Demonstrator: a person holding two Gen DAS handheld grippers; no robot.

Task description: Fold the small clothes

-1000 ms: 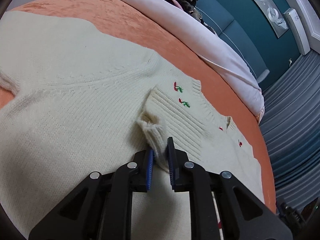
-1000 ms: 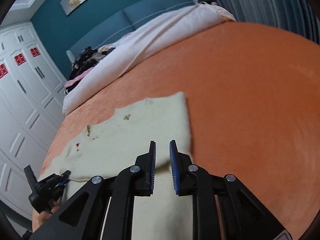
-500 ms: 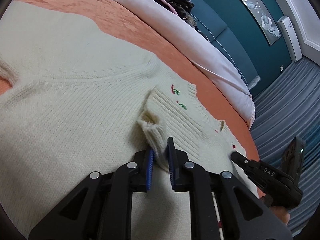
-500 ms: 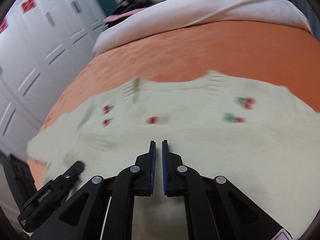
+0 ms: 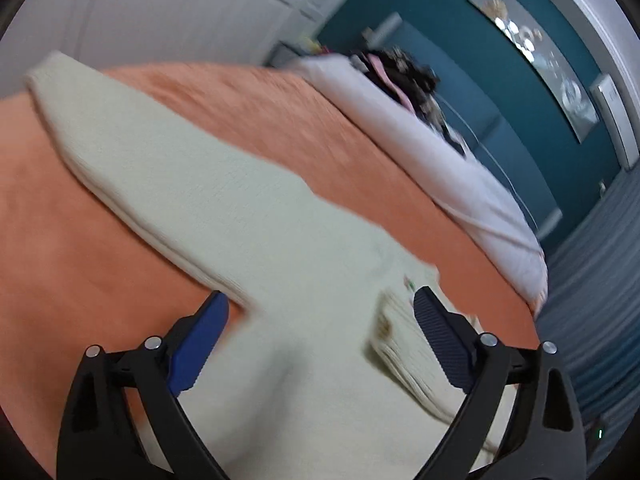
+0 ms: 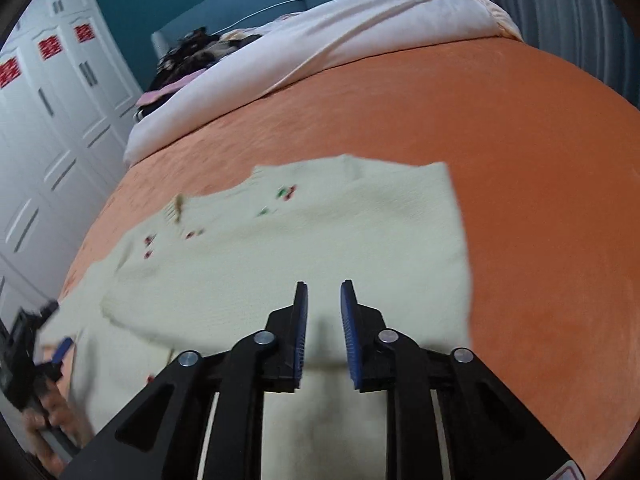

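Cream knitted sweater (image 6: 280, 264) lies on orange bed cover (image 6: 520, 160), cherry embroidery near ribbed collar. One sleeve (image 5: 380, 344) folded onto body; other sleeve (image 5: 132, 152) outstretched, unfolded. Left tongs (image 5: 320, 332) just opened wide, empty above sweater. Right tongs (image 6: 324, 320) just opening, narrow gap, gripping nothing.

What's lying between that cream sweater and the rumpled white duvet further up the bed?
Only bare orange bedspread separates the cream sweater from the white duvet; the right wrist view shows it best.
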